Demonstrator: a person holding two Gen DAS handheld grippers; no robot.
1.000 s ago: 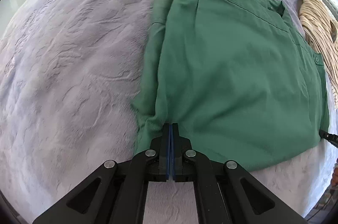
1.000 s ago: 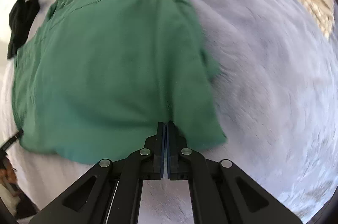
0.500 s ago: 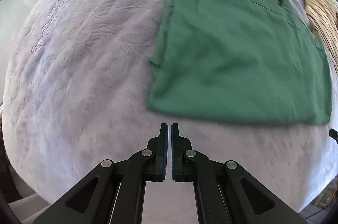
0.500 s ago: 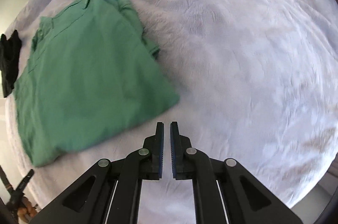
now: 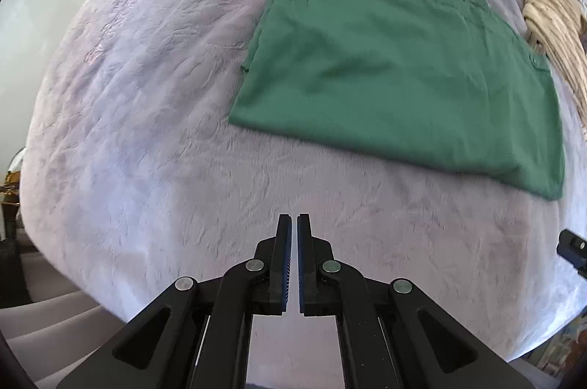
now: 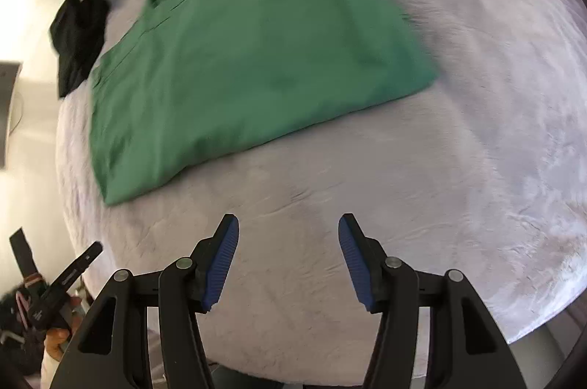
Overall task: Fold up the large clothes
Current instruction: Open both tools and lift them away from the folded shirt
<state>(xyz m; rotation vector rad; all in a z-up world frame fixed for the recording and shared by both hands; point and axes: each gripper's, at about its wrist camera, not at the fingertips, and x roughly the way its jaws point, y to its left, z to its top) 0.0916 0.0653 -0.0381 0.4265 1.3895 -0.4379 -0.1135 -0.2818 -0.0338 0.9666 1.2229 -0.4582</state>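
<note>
1. The left gripper [image 5: 293, 218] is hovering over the bed [image 5: 146, 132], fingers nearly together, holding nothing.
2. The green garment [image 5: 396, 66] is lying at 1 o'clock, folded into a flat rectangle; further folds may be remaining.
3. The right gripper [image 6: 288, 224] is hanging wide apart, empty.

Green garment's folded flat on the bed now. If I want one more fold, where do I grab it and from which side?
Probably take the two near corners of the green garment, coming in low from the near hem, which lies straight toward both grippers. The right gripper, jaws wide apart, suits the near right corner; the left gripper, jaws almost together, must open first. Both hang above the purple blanket, touching nothing.
</note>
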